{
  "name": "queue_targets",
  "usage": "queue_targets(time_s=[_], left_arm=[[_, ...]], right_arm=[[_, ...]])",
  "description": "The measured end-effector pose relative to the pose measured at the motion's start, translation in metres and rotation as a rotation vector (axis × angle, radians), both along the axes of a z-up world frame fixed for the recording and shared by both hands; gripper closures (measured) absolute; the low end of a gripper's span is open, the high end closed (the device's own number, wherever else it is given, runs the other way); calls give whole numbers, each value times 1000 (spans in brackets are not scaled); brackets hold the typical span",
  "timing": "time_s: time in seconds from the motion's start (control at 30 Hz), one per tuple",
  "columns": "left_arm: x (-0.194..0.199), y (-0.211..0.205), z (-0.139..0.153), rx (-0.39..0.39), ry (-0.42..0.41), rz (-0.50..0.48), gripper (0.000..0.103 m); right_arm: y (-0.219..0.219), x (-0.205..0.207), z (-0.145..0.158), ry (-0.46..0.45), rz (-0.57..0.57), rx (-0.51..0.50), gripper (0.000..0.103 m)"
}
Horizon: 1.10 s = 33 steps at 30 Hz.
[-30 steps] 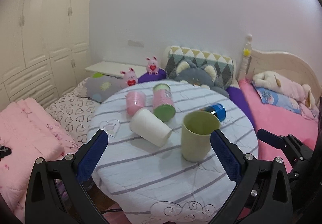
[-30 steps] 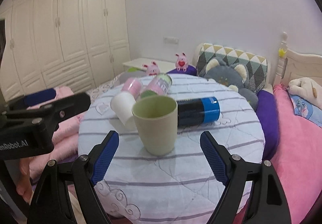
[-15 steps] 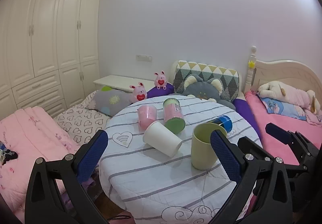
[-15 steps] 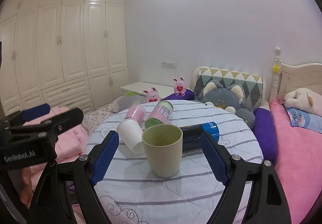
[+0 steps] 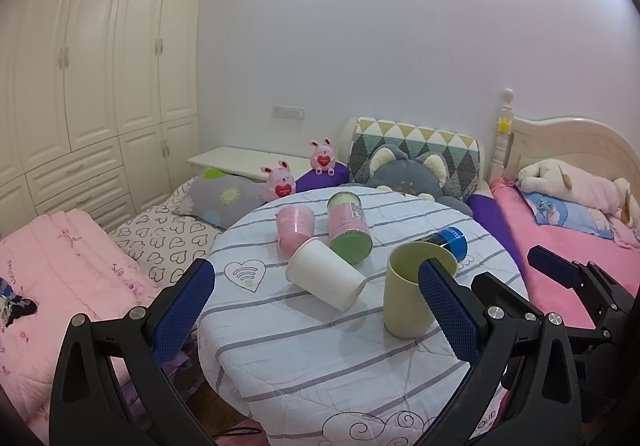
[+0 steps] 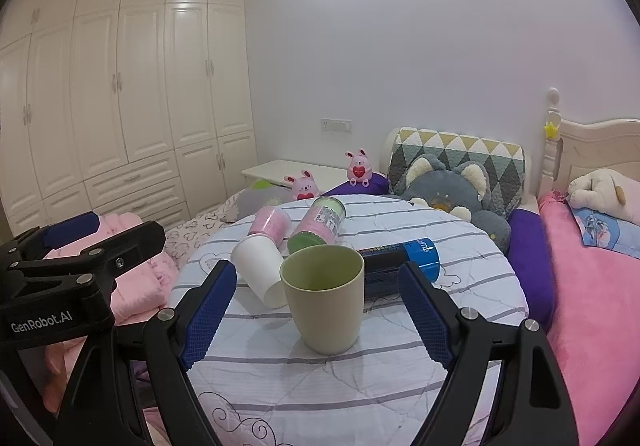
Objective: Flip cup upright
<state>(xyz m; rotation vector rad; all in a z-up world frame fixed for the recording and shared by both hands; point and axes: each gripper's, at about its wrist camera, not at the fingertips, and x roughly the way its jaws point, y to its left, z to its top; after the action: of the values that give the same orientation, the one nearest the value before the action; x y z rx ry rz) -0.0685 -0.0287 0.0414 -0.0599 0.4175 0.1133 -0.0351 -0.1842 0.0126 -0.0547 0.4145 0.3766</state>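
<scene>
A pale green, rigid plastic cup (image 6: 323,302) stands upright near the round striped table's (image 6: 460,326) six o'clock edge, between the wide-open right gripper's (image 6: 320,320) fingers; likely light and smooth, best gripped mid-wall.

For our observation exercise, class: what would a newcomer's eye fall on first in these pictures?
First, the pale green cup standing upright, mouth up, at the near side of the round table, framed by the open right gripper. Behind it lie a white cup, a pink cup, a pink-and-green canister and a blue-capped can, all on their sides.
</scene>
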Motion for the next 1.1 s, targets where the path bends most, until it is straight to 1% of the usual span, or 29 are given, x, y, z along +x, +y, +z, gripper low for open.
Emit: queue_targets(time_s=[0.4,0.53,1.1], left_arm=[[5,1,-6,14,1,7,0],[8,2,-10,5,12,5,0],[11,-1,-12,13,1,8,0]], right_arm=[[1,3,-1,7,0,-17,19],[1,4,-2,12,-3,-22,19],[-4,9,-5,19,-10,-6,19]])
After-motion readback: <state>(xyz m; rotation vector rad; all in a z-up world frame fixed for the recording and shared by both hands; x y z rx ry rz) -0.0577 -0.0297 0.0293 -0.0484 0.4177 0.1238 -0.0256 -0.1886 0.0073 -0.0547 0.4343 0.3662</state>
